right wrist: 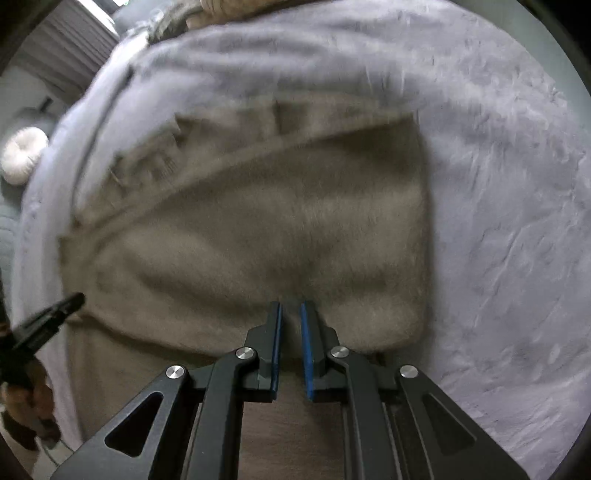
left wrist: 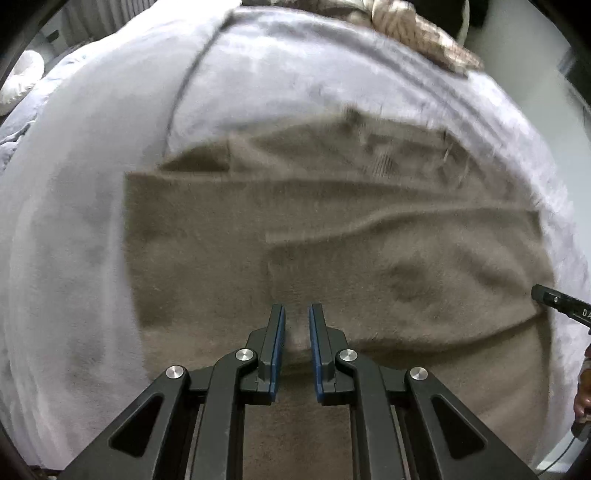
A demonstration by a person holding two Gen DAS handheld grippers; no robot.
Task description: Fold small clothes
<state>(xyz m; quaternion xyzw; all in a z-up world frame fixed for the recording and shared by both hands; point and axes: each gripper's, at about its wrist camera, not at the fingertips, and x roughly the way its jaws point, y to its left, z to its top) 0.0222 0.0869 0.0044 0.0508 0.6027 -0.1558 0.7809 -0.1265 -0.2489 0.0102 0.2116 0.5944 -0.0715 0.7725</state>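
A taupe fuzzy garment (left wrist: 332, 236) lies on a pale lavender blanket (left wrist: 92, 184); its near part is folded up over itself. My left gripper (left wrist: 297, 308) pinches the near fold of the garment between its blue pads, with cloth in the narrow gap. In the right wrist view the same garment (right wrist: 280, 229) fills the middle, and my right gripper (right wrist: 291, 305) pinches its near fold the same way. Each gripper's tip shows in the other's view: the right gripper (left wrist: 554, 297) at the garment's right edge, the left gripper (right wrist: 55, 314) at its left edge.
The lavender blanket (right wrist: 498, 184) covers a bed and spreads wide on all sides. A patterned beige cloth (left wrist: 417, 33) lies at the far edge. A white round cushion (right wrist: 24, 155) sits far left. The holder's hand (right wrist: 33, 402) is at the lower left.
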